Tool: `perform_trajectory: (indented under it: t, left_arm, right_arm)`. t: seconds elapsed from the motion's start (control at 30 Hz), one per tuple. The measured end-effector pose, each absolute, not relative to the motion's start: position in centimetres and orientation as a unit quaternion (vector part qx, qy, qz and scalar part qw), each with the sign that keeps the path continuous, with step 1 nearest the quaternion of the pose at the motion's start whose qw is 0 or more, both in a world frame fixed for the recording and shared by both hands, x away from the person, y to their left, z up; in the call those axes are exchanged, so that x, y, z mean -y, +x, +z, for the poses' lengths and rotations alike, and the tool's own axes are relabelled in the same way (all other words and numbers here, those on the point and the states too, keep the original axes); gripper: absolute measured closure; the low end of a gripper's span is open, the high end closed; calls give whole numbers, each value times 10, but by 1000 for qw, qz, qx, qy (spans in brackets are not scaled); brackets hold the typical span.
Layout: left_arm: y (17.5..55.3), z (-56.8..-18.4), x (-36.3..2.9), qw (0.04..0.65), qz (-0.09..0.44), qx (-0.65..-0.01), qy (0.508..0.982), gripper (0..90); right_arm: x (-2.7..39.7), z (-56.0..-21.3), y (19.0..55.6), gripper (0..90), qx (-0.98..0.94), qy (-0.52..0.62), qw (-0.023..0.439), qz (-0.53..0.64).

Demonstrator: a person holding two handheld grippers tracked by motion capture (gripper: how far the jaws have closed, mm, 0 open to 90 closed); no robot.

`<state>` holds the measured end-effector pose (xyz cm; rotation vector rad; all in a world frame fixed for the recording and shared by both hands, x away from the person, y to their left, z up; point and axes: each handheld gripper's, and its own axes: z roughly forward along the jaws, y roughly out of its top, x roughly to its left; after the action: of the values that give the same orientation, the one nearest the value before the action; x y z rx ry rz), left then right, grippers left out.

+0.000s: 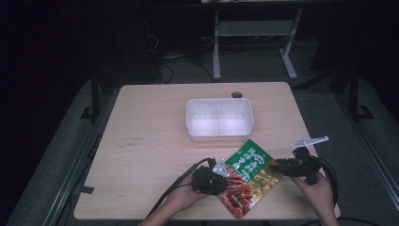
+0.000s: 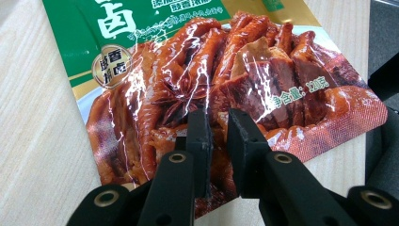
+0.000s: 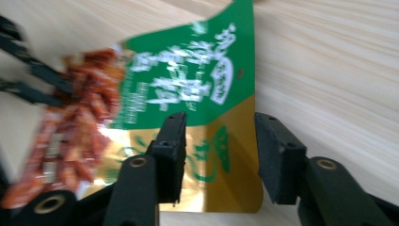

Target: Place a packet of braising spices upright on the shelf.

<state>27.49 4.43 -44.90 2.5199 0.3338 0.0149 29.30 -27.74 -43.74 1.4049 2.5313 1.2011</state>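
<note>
- Glossy green, gold and red, the snack pouch (image 1: 246, 176) shows braised meat under white lettering; it lies at the near edge of the wooden table (image 1: 150, 136), between the two hands.
- White plastic container (image 1: 219, 119), split into two compartments, sits just beyond the pouch; both compartments look bare.
- Left gripper (image 2: 219, 141) is clenched on the pouch's red end, jaws nearly together.
- Right gripper (image 3: 219, 155) straddles the gold corner with its jaws spread; its pads stand clear of the foil.
</note>
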Motion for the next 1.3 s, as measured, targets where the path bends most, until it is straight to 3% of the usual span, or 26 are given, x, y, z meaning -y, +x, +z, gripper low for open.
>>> perform_trajectory:
  t: [0.43, 0.5, 0.77, 1.3]
  left_arm:
    - [273, -450, -45, 298, 14, -114, 947, 787]
    - [273, -450, -45, 300, 14, -114, 947, 781]
    - [270, -449, -46, 303, 19, -110, 947, 734]
    - [267, -435, -94, 324, 43, -134, 936, 663]
  right_arm:
    - [269, -455, 303, 734, -814, 456, -22, 359]
    - [266, -454, 303, 799, -816, 457, -12, 355]
    - [264, -454, 302, 881, -818, 455, -13, 352]
    - [263, -445, 300, 896, -822, 450, -18, 349]
